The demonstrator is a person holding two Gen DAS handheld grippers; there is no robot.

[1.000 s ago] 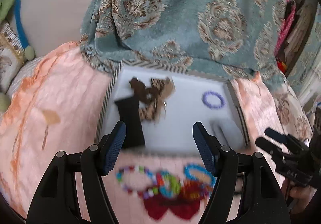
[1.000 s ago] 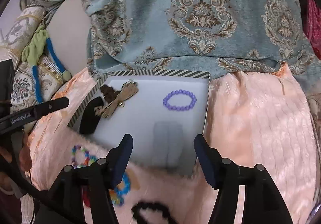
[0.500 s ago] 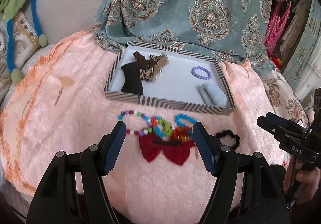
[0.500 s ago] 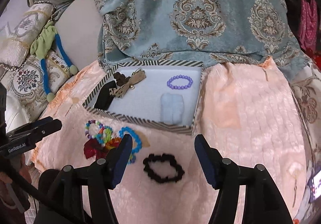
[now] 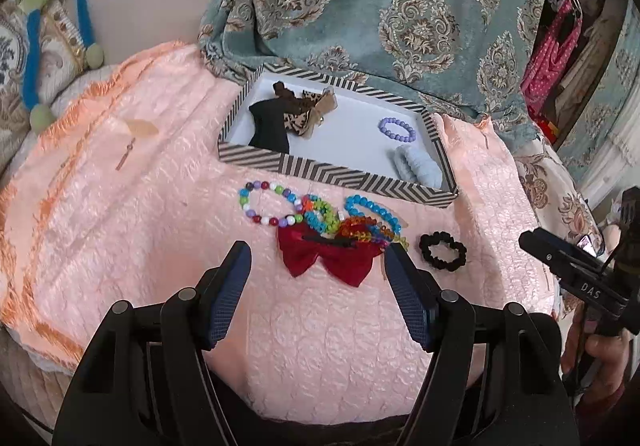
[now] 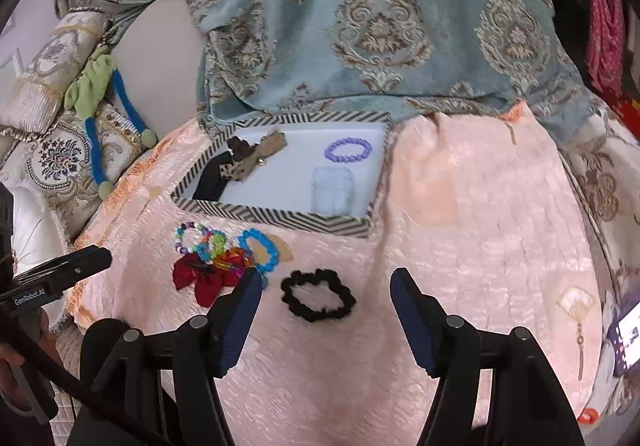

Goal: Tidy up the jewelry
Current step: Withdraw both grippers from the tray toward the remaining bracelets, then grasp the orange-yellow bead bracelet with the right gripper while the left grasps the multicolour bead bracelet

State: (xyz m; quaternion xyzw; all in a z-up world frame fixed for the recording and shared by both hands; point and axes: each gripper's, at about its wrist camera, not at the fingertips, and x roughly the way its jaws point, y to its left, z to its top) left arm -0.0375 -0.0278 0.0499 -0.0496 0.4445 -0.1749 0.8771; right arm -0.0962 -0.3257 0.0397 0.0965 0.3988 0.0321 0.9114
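A striped tray (image 5: 332,176) (image 6: 280,215) on the peach quilt holds a purple bead bracelet (image 5: 397,129) (image 6: 347,150), a light blue scrunchie (image 5: 418,164) (image 6: 333,190), a leopard bow (image 5: 306,114) (image 6: 256,156) and a black item (image 5: 270,126). In front lie bead bracelets (image 5: 272,204) (image 6: 200,240), a blue bracelet (image 5: 372,210) (image 6: 260,250), a red bow (image 5: 328,256) (image 6: 204,276) and a black scrunchie (image 5: 443,251) (image 6: 318,294). My left gripper (image 5: 318,278) is open, empty, just short of the red bow. My right gripper (image 6: 326,294) is open, empty, around the black scrunchie from above.
A teal patterned blanket (image 5: 400,6) (image 6: 380,26) lies behind the tray. Embroidered cushions with a green and blue cord (image 6: 100,94) sit at the left. Pink clothes (image 5: 556,46) hang at the right. A phone (image 6: 626,338) lies at the quilt's right edge.
Both grippers have pulled back from over the tray toward me. The loose bracelets, red bow and black scrunchie have come into full view. Both stay open.
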